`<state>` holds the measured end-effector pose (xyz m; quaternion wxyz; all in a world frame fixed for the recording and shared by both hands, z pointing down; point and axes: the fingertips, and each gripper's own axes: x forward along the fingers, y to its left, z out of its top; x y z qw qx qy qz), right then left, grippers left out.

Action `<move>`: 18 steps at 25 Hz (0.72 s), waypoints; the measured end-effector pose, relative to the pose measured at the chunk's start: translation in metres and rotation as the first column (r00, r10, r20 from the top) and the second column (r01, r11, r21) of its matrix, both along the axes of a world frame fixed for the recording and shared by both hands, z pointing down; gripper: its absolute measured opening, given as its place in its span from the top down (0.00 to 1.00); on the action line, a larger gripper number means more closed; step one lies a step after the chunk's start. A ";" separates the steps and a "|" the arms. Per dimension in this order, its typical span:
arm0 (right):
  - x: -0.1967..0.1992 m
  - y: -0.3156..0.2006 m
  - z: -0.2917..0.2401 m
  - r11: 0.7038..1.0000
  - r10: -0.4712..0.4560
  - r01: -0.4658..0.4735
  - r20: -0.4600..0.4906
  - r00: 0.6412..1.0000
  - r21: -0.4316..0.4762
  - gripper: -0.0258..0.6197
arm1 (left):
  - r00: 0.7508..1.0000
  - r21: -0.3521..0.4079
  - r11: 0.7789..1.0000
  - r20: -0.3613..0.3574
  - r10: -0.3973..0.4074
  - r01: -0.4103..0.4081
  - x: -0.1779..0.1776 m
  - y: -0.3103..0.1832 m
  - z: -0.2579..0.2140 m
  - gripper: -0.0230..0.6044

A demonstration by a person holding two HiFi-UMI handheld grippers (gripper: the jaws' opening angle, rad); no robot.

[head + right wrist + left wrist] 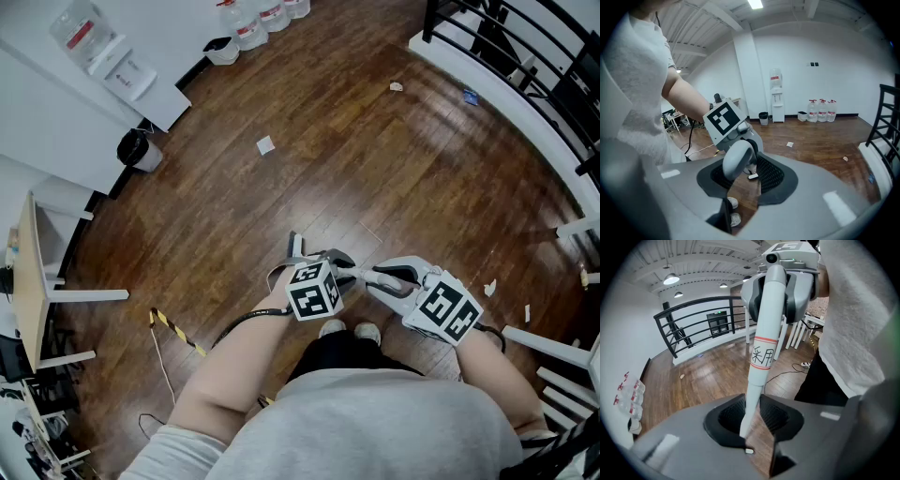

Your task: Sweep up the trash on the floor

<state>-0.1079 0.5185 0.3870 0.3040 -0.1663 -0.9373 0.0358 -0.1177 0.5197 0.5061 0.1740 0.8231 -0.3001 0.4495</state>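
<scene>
Clock bearings are taken from the two grippers in the head view. A pale table stands at 9 o'clock at the picture's left edge. A black bin sits by the white wall at 10 o'clock. A water dispenser stands further up the same wall. A yellow-and-black striped cable lies on the wooden floor at 8 o'clock, near the person's left forearm.

The trash is scattered over the floor, well apart from the grippers. A white paper scrap lies at 11 o'clock. Water bottles are grouped beyond it at the top edge.

The left gripper has its jaws closed onto a white pole. They pinch it lower down, below a label ringed in red. The pole rises from there to the right gripper, whose jaws are clamped round the pole's rounded top end. The two grippers are close together above the person's shoes, at 6 o'clock.

A crumpled bit lies at 12 o'clock. A blue scrap lies at 1 o'clock, near the curved base of a black railing. A few white bits lie at 3 o'clock, just beside the right gripper's marker cube.
</scene>
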 end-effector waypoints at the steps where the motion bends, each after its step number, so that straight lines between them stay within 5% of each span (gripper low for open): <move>1: -0.005 -0.005 -0.003 1.000 0.002 -0.002 0.007 1.000 -0.002 0.79 | 1.000 0.007 1.000 0.009 0.004 -0.005 -0.004 -0.005 -0.003 0.83; 9: -0.051 -0.045 -0.024 0.999 0.011 -0.009 0.044 0.999 -0.051 0.79 | 0.997 0.055 0.998 0.067 0.034 -0.038 -0.045 -0.042 -0.024 0.84; 18: -0.161 -0.115 -0.053 0.997 0.025 -0.022 0.053 0.998 -0.068 0.80 | 0.999 0.075 0.997 0.000 0.033 -0.033 -0.142 -0.107 -0.051 0.83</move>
